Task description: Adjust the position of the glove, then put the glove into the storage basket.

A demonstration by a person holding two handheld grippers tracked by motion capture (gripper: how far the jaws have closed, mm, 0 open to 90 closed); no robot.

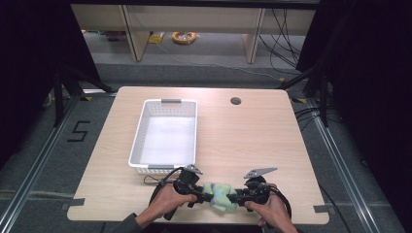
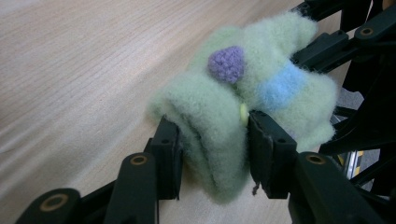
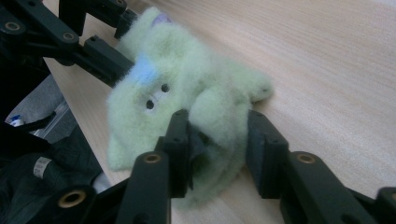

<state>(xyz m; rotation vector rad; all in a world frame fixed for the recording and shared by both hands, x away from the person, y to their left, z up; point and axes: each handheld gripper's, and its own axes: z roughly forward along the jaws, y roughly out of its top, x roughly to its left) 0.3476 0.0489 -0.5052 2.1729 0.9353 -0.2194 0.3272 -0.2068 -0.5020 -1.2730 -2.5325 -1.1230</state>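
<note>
A pale green plush toy (image 1: 219, 194) with a purple knob, a blue patch and two black eyes lies near the table's front edge. My left gripper (image 1: 204, 196) holds it from the left and my right gripper (image 1: 236, 198) from the right, the two pointing at each other. In the left gripper view the jaws (image 2: 212, 140) squeeze a folded end of the toy (image 2: 219, 93), with the right gripper's fingers (image 2: 327, 46) behind it. In the right gripper view the jaws (image 3: 217, 135) pinch the toy's (image 3: 177, 79) other end, and the left gripper's fingers (image 3: 98, 56) show at upper left.
A white plastic basket (image 1: 138, 131) stands empty just beyond my left hand, left of the table's middle. A round cable hole (image 1: 235, 101) sits near the far edge. The wooden tabletop (image 1: 252, 141) is bare to the right of the basket.
</note>
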